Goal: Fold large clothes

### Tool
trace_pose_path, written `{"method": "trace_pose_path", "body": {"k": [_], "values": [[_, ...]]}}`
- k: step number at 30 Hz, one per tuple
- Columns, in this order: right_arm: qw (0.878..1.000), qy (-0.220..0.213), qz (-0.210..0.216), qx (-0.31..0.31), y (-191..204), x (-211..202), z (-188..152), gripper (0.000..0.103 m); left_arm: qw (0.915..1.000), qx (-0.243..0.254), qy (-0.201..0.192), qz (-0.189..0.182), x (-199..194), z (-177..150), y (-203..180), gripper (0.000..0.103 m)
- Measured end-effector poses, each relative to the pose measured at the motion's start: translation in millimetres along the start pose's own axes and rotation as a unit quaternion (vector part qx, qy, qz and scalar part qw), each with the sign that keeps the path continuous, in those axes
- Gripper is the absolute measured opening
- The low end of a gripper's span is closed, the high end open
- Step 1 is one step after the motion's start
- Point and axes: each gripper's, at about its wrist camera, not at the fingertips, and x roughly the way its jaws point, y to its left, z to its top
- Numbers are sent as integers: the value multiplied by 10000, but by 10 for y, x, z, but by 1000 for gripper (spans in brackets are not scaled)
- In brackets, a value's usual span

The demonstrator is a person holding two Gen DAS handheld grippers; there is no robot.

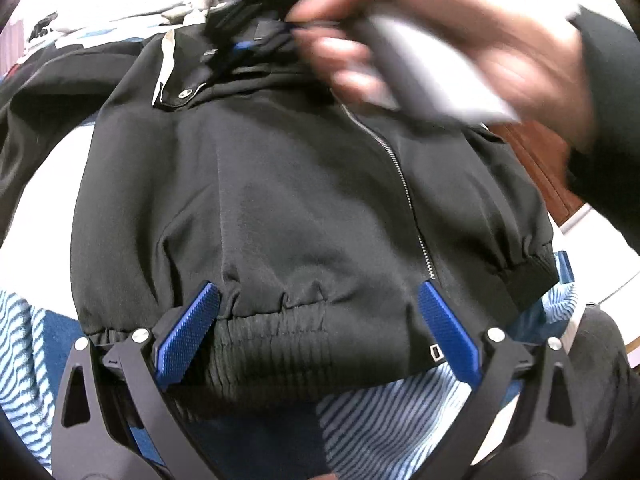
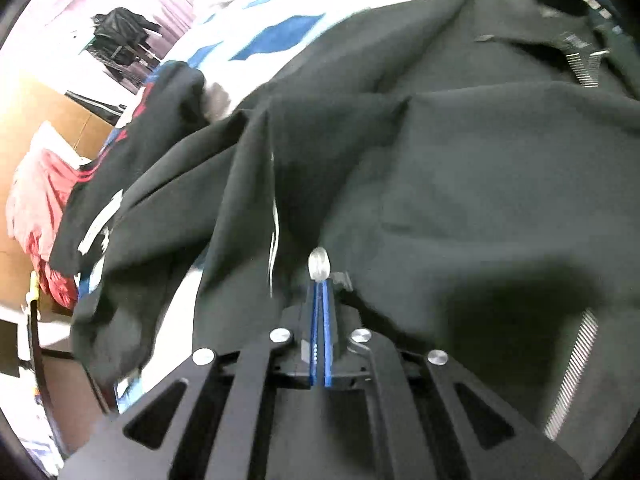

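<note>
Black zip jacket (image 1: 280,200) lies spread on the bed (image 1: 36,216), front up, no fold visible yet. Left gripper (image 1: 316,324) gapes over the hem; right gripper (image 2: 320,280) pinches collar-side fabric shut. Folding barely begun.

One black jacket (image 1: 280,200); two tools, left tool (image 1: 320,300) and right tool (image 2: 320,280); one hand (image 1: 460,40); one red garment (image 2: 36,208).

bed (image 1: 24,216) | blue-white cover | black jacket (image 1: 280,184) spread on top
</note>
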Motion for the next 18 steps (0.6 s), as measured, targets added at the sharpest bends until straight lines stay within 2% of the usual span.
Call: {"method": "trace_pose_path", "body": {"k": [4,7,10,13,15,18], "values": [[9979,-474,-432,98,-288,-586,-564,16,9999,9,-101,-23,-36,-19,8,97],[9914,-793,-843,604,-801,-1009,-1119,17,9999,9,-148,-37,-81,-42,37,97],[9792,-794,-1412,1222,-1332,-1204,-1484,17,9995,-162,-223,-169,-130,-62,76,97],[9689,-739,-1672,1669,-1689,-1324,-1815,17,9995,-149,-206,-181,-176,-140,127,97],[9658,-694,-1750,1784,-1797,-1330,-1987,16,9997,-86,-180,-144,-152,-150,80,97],[9659,-613,-1624,1922,-1908,-1205,-2205,17,9999,-59,-113,-87,-116,-154,70,97]]}}
